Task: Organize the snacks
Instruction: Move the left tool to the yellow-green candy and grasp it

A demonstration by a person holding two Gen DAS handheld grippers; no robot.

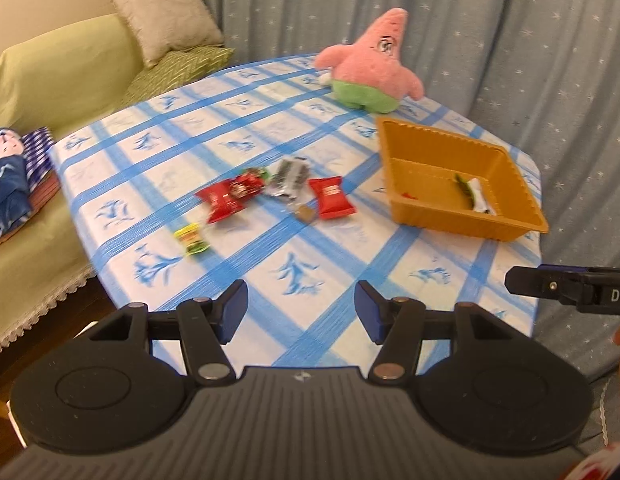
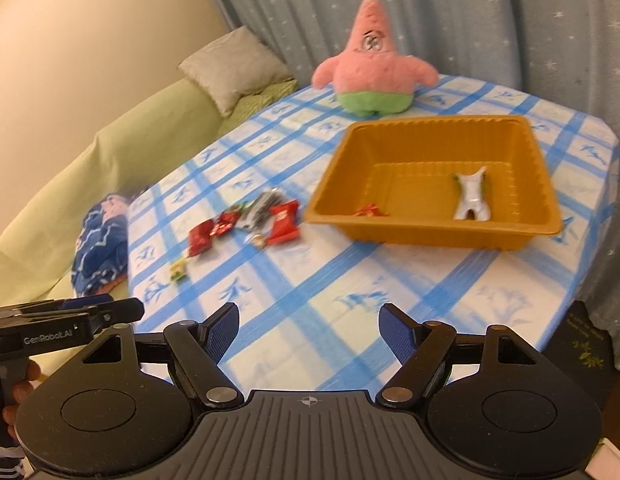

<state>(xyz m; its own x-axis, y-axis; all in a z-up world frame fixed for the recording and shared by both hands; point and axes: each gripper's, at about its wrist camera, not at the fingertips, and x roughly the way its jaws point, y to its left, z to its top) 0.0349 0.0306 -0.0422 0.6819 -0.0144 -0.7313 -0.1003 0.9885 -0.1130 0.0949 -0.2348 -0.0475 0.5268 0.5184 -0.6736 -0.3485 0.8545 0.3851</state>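
Observation:
Several wrapped snacks lie in a loose cluster on the blue-checked tablecloth: red packets (image 1: 332,197) (image 2: 283,222), a silver packet (image 1: 289,179) (image 2: 261,210) and a small yellow-green candy (image 1: 192,239) (image 2: 178,271). An orange plastic tray (image 1: 506,232) (image 2: 338,176) to their right holds a white-and-green wrapper (image 1: 478,196) (image 2: 472,198) and a small red piece (image 2: 368,211). My left gripper (image 1: 301,310) hovers open and empty over the table's near edge, well short of the snacks. My right gripper (image 2: 309,332) is also open and empty, in front of the tray.
A pink star-shaped plush toy (image 1: 370,68) (image 2: 372,68) stands at the table's far side behind the tray. A green-covered sofa (image 1: 49,80) with a grey cushion (image 1: 169,20) and folded blue cloth (image 2: 101,248) is on the left. Star-patterned curtains hang behind.

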